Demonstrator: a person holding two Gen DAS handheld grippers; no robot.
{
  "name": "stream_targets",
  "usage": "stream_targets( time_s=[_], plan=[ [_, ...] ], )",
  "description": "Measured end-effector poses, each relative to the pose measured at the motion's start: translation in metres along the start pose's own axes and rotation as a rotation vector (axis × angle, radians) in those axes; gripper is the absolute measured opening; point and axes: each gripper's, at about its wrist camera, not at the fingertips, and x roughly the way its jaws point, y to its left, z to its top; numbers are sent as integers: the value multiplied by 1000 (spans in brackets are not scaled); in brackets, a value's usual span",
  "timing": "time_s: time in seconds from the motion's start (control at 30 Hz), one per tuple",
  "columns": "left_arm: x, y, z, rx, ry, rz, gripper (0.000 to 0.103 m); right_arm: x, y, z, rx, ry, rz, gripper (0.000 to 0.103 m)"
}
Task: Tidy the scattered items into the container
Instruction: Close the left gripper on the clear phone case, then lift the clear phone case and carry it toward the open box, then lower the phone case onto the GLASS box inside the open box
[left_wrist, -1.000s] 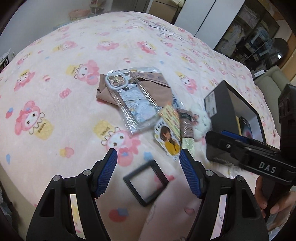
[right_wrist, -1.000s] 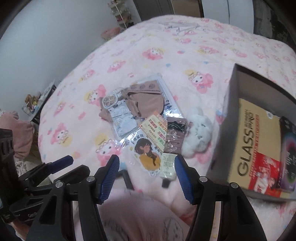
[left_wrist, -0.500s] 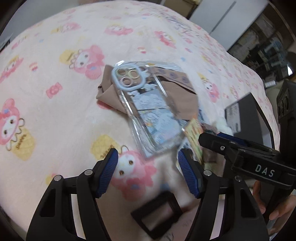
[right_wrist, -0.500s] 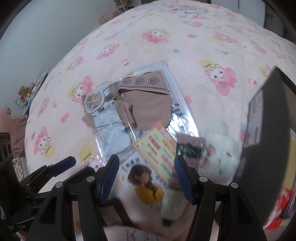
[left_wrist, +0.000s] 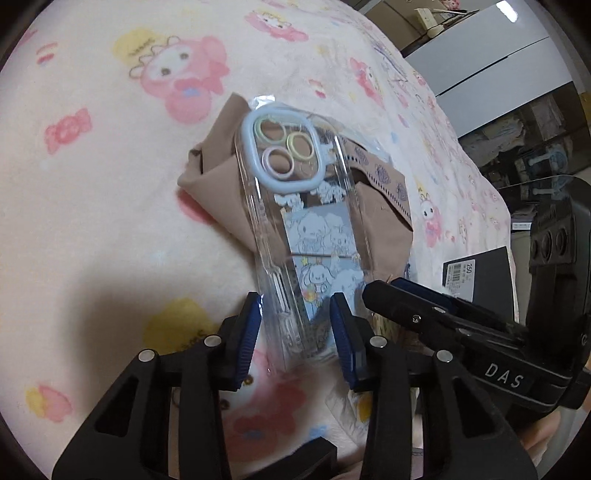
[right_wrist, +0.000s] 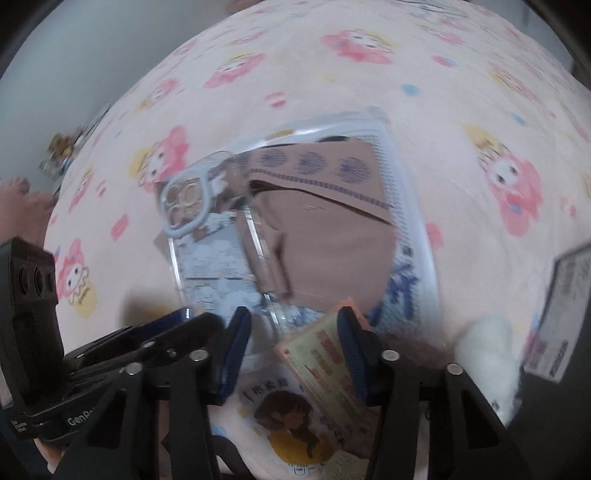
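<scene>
- On the bed (left_wrist: 92, 229), fleecy pink cartoon-print cover: phone case (left_wrist: 295, 221), clear, glossy, stiff; probably light and slippery, best pinched across its long edges.
- Left claw (left_wrist: 295, 332): closing, straddling the case's near end, pads not yet pressing.
- Right claw (right_wrist: 293, 350): closing over a card packet (right_wrist: 321, 354), thin, flexible, glossy; contact unclear.
- Far right: black box (left_wrist: 480, 277), rigid.

Between the left gripper's (left_wrist: 295, 332) blue ribbed pads (left_wrist: 246, 339) lies a clear phone case (left_wrist: 295, 206), pale-blue camera ring, cartoon puppies printed in blue. Beyond it, tan fabric (left_wrist: 380, 236) with navy shell motifs. The blanket (left_wrist: 92, 206) is pink with pink-and-yellow cartoon characters. Beside the right gripper (right_wrist: 291, 350), a white, possibly plush, blur (right_wrist: 487, 354).
</scene>
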Motion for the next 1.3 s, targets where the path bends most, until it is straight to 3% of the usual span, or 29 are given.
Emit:
stream_targets(
  time_s=[0.1, 0.13, 0.17, 0.23, 0.4, 0.67, 0.87, 0.97, 1.3],
  plan=[
    [1, 11, 2, -44, 6, -42, 37, 4, 6, 5, -38, 11, 20, 38],
    [1, 13, 1, -49, 7, -50, 35, 7, 7, 5, -36, 27, 68, 29],
    [-1, 14, 1, -45, 5, -43, 33, 13, 5, 5, -18, 57, 136, 29],
    [-9, 12, -3, -27, 0, -26, 33, 17, 5, 1, -9, 72, 189, 29],
    [-40, -7, -13, 40, -39, 2, 32, -2, 15, -9, -22, 44, 214, 28],
    [-89, -56, -21, 150, -72, -57, 29, -66, 7, -32, 63, -93, 315, 28],
    [-106, -120, -43, 282, -74, -105, 29, -128, -11, -71, 113, -222, 303, 28],
    [-103, -155, -59, 336, -56, -150, 29, -166, -39, -95, 142, -276, 292, 28],
    [-47, -274, -115, 509, 63, -232, 29, -239, -143, -179, 256, -378, 168, 28]
  ],
)
